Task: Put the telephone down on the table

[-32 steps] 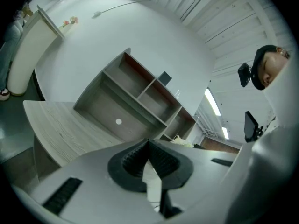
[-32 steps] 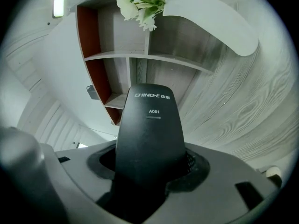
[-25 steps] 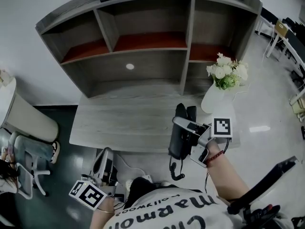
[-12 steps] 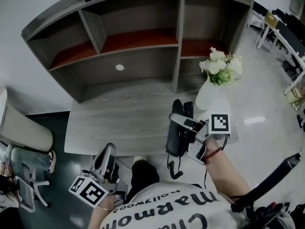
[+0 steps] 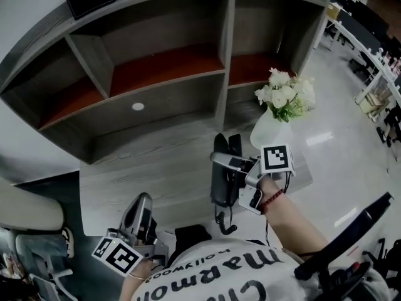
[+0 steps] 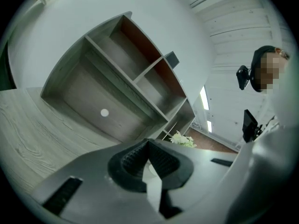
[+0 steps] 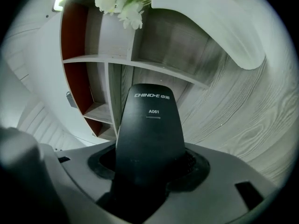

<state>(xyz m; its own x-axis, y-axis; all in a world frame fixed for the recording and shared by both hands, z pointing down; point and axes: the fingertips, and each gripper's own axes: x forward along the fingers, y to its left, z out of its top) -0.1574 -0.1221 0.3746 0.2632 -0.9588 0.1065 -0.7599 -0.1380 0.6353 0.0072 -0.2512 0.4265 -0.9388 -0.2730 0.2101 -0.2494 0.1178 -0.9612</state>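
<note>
The grey worktop (image 5: 144,168) lies mid-frame. My right hand-held gripper (image 5: 227,163) grasps the telephone (image 5: 220,187) above it, not yet set down. My left hand-held gripper (image 5: 141,205) is clenched, empty.

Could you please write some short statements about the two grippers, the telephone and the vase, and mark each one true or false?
1. The right gripper grips the telephone. True.
2. The left gripper holds a cup. False: its jaws are shut with nothing between them.
3. The telephone lies flat on the table. False: it is in the right gripper, not yet put down.
4. The vase on the table holds white flowers. True.
</note>
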